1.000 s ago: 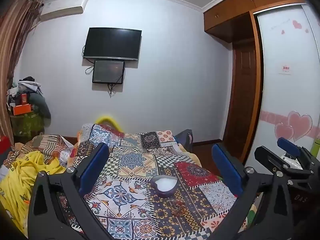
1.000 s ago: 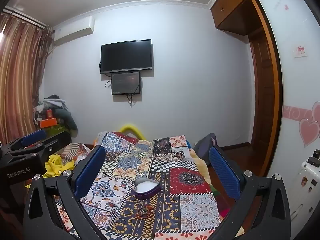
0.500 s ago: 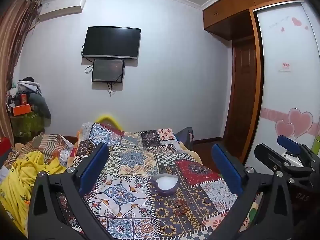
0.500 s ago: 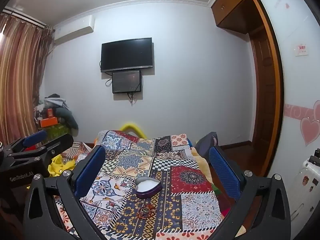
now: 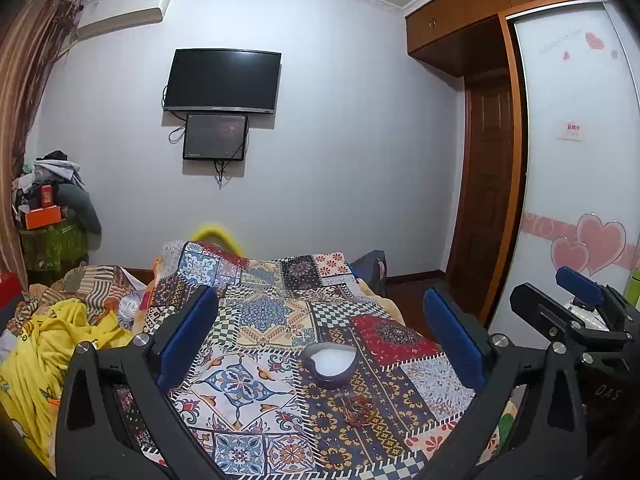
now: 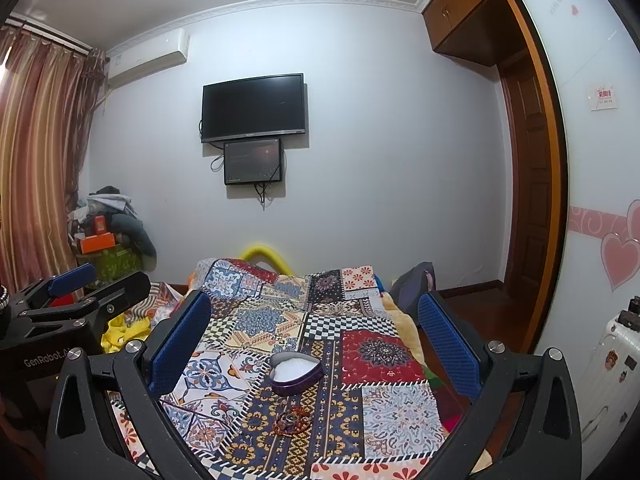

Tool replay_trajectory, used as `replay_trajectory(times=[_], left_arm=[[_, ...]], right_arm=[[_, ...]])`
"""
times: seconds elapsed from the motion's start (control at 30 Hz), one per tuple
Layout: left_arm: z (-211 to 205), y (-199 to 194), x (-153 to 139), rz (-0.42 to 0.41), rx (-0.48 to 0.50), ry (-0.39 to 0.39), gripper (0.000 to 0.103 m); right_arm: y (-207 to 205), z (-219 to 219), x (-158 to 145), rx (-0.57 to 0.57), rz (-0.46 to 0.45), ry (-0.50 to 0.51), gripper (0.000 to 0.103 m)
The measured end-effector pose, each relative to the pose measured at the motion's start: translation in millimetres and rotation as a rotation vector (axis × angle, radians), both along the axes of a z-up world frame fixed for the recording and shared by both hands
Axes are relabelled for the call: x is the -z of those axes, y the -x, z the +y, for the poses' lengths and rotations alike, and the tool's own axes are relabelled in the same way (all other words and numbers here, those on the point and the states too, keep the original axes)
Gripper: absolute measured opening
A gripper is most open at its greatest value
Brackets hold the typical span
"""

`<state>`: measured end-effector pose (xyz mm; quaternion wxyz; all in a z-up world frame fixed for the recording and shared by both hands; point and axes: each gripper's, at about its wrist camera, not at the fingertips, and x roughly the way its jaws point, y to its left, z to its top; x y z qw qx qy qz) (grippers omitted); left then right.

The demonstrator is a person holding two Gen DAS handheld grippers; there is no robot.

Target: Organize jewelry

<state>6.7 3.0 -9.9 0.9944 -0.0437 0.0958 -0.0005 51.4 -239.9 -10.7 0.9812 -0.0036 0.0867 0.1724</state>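
A purple heart-shaped box with a white lining lies open on the patchwork bedspread. A small heap of reddish bead jewelry lies just in front of it. My left gripper hangs open above the bed, its blue pads wide apart with nothing between them. My right gripper is open too, held above and short of the box. Each gripper shows at the edge of the other's view: the right gripper and the left gripper.
Yellow and striped bedding is piled left of the bedspread. A cluttered stand sits by the curtain. A TV hangs on the far wall. Wardrobe doors and a white suitcase stand on the right.
Both views have crept slightly forward and tilted a little; the box and jewelry sit a touch lower and closer. Both grippers remain open, and nothing on the bed has moved.
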Motion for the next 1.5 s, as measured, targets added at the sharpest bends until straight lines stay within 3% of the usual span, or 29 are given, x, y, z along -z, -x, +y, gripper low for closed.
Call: replay_trajectory(times=[1.5], left_arm=[[-2.5, -2.7, 1.0, 0.012, 0.002, -0.009, 0.103]], right_arm=[[0.6, -2.6, -2.9, 0.002, 0.008, 0.001, 0.103]])
